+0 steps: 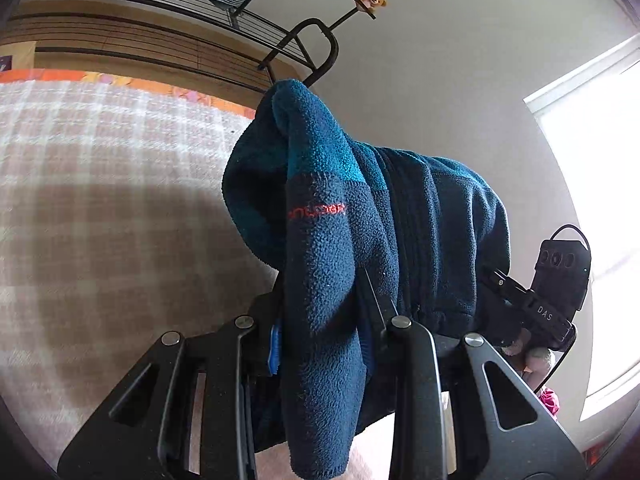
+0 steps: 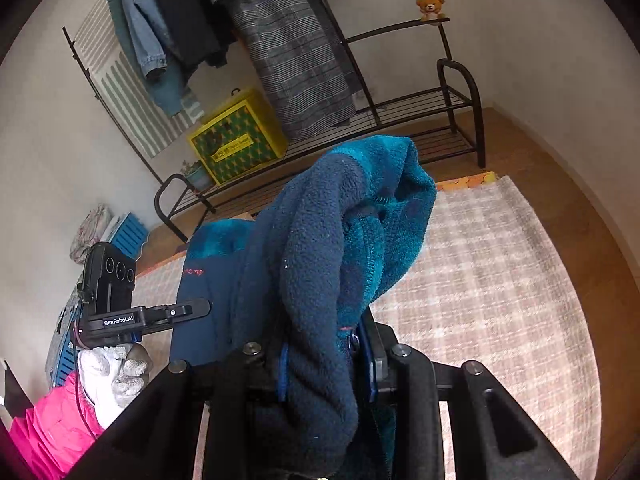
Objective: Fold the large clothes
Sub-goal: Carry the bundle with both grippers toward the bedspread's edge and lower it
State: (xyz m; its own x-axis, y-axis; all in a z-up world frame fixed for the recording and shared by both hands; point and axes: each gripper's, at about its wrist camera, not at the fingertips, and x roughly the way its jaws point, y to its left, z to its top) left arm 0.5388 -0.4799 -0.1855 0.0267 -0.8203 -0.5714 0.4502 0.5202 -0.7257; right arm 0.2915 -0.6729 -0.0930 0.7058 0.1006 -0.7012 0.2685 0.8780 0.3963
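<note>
Both grippers clamp the blue fleece jacket point(image 1: 360, 216), held up above the plaid rug point(image 1: 100, 184). L gripper point(image 1: 320, 344) view shows window point(image 1: 592, 216); R gripper point(image 2: 324, 364) view only: yellow box point(image 2: 236, 140), hanging coats point(image 2: 288, 56).

A pale checked woven rug point(image 2: 500, 272) covered the wooden floor point(image 2: 560, 184). Beyond it a black metal rack point(image 2: 460, 92) held a yellow-green box point(image 2: 236, 140), hanging coats point(image 2: 280, 40), and a small teddy bear point(image 2: 430, 7).

Black hand-held gripper point(image 2: 324, 364), silver screws; white glove point(image 2: 110, 376), pink sleeve point(image 2: 52, 436).
</note>
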